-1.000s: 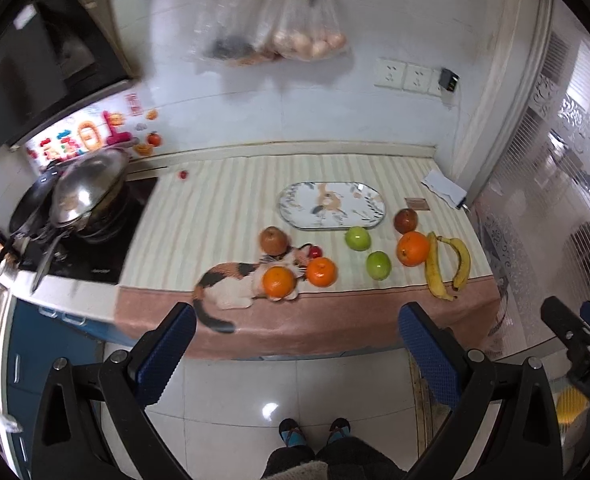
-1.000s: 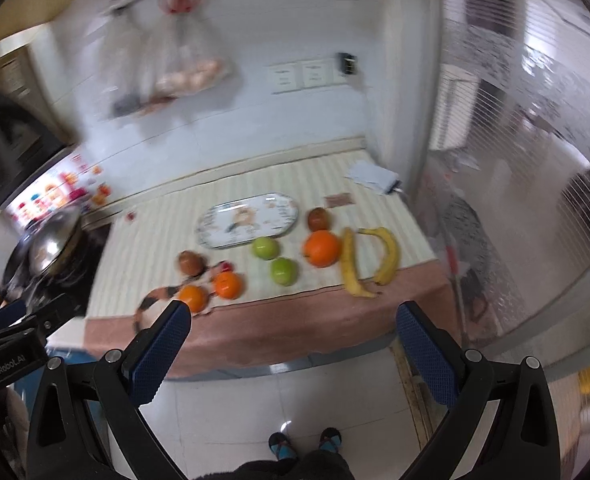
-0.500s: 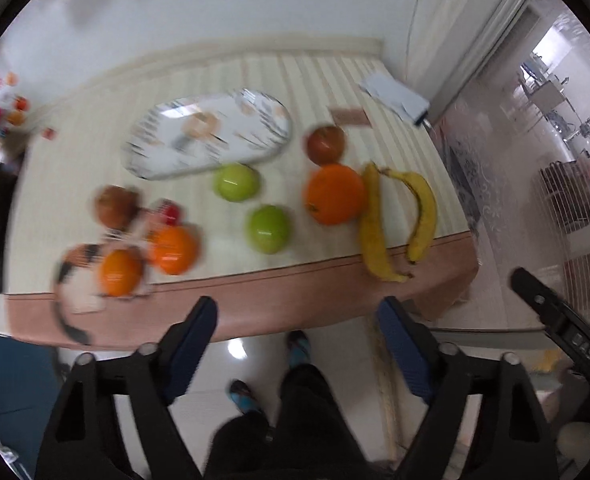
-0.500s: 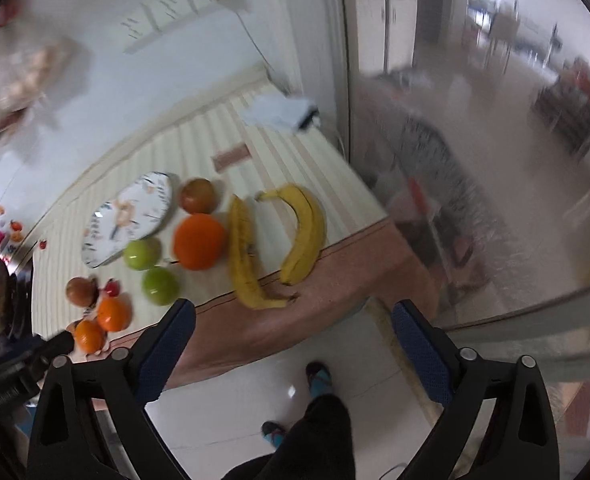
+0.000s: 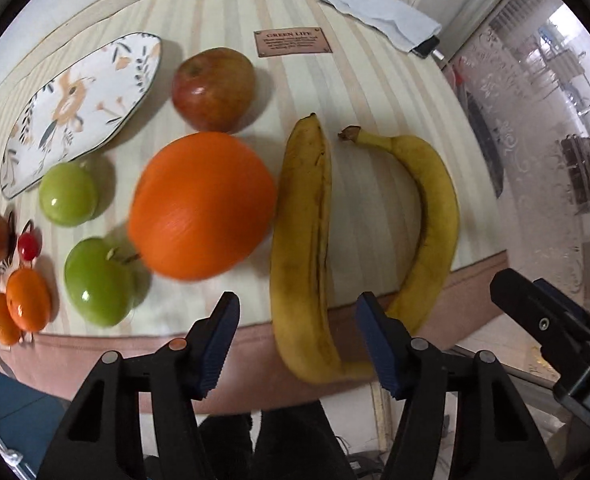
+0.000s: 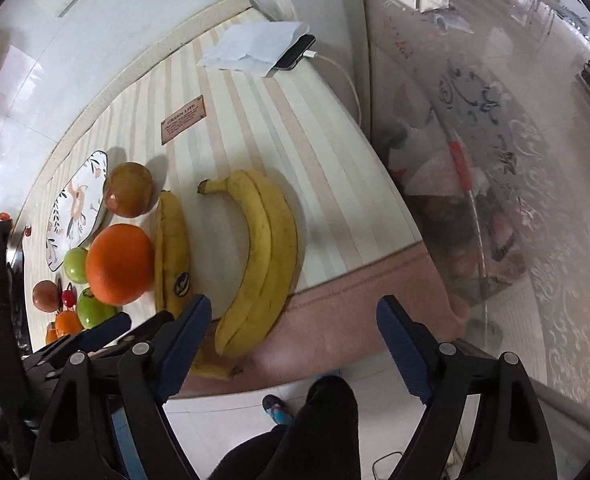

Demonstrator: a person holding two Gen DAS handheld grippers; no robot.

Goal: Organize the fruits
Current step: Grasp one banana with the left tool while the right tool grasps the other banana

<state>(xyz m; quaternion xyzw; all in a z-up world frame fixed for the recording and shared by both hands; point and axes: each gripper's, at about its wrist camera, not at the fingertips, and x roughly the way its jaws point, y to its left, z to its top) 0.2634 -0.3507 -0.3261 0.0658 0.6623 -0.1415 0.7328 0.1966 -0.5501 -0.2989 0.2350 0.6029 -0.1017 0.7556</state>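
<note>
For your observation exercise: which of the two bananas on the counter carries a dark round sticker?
The straighter banana lying against the big orange; its sticker sits near the lower end. The curved banana beside it shows none.

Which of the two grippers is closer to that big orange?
Left. The left gripper, jaws closing on nothing, hangs over the straight banana right beside the orange. The right gripper, also closing empty, sits over the curved bananas, farther away.
</note>
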